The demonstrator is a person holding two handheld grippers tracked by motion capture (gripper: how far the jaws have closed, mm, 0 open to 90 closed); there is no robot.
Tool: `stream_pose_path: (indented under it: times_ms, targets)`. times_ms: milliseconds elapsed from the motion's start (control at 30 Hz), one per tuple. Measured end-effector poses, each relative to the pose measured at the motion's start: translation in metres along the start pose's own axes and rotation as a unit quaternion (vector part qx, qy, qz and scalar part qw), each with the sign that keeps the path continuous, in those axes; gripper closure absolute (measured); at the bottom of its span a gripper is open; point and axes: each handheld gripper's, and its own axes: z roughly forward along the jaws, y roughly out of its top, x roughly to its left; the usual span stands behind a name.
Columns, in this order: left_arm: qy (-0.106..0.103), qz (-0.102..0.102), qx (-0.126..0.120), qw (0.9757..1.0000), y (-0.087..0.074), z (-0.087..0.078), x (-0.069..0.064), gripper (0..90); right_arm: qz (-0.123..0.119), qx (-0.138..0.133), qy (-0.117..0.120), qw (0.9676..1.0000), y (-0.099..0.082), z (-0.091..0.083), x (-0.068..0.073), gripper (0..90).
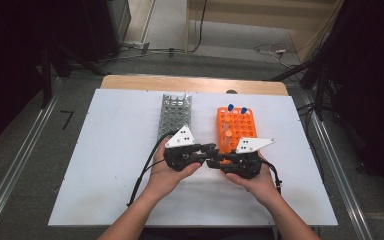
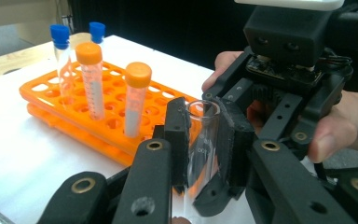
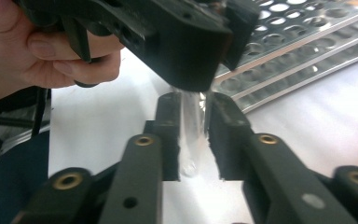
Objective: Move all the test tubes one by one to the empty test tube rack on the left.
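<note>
Handover step near the white board's front edge: left gripper [image 2: 204, 140] is clamped on the clear uncapped plastic tube [image 2: 201, 140]; right gripper [image 3: 192, 135] jaws flank it, contact unclear. Next: right releases fully and withdraws.

The clear, uncapped plastic tube [image 2: 202, 140] has its lower end hidden behind the black jaws in the left gripper view — in the right gripper view its top [image 3: 189, 95] vanishes behind the other gripper's black body, its outline blurred.
</note>
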Motion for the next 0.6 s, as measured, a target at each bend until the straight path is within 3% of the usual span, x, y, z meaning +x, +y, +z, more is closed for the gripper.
stream_pose_path:
  times_ms: [267,467,600]
  targets:
    - [0.019,-0.010,-0.009,0.9997,0.005,-0.006,0.013,76.8,0.005,-0.033,-0.019,0.9993,-0.008,-0.020,-0.008,46.3]
    - [0.037,-0.015,-0.015,0.9991,0.011,-0.010,0.026,76.8,0.003,-0.041,-0.037,0.9985,-0.020,-0.037,-0.009,36.8]
    - [0.051,-0.022,-0.021,0.9983,0.016,-0.014,0.037,76.8,0.013,-0.052,-0.050,0.9973,-0.029,-0.052,-0.012,32.7]
